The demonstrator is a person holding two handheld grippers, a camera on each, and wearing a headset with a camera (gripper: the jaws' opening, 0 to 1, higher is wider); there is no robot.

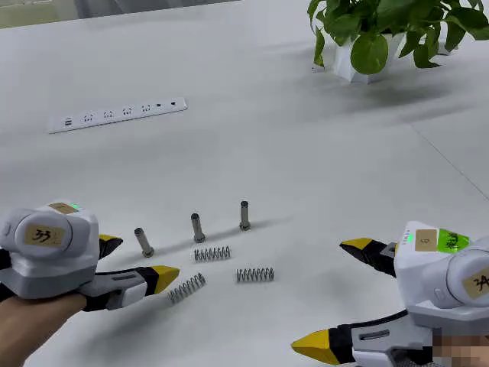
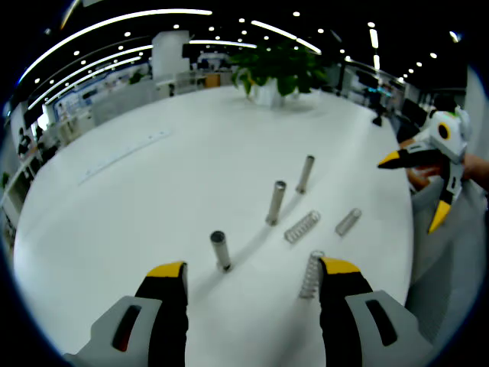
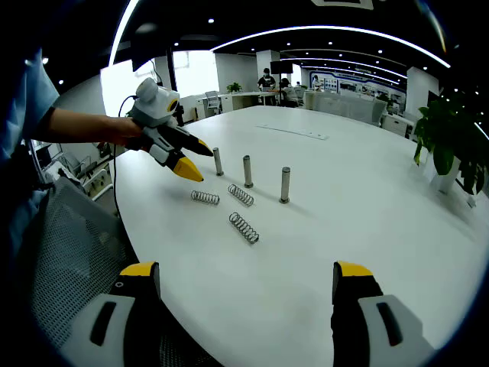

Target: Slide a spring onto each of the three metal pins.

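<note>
Three metal pins stand upright in a row on the white table: left pin (image 1: 143,241), middle pin (image 1: 197,228), right pin (image 1: 244,215). Three springs lie loose just in front of them: one (image 1: 212,254), another (image 1: 254,274), a third (image 1: 187,287). My left gripper (image 1: 137,261) is open at the lower left, its jaws either side of the left pin (image 2: 220,251), and the nearest spring (image 2: 311,274) lies by its right fingertip. My right gripper (image 1: 336,298) is open at the lower right, empty, well short of the springs (image 3: 244,227).
A white power strip (image 1: 116,115) lies at the back left. A potted plant (image 1: 382,34) stands at the back right. The table's near edge and a mesh chair (image 3: 69,252) are beside my right gripper.
</note>
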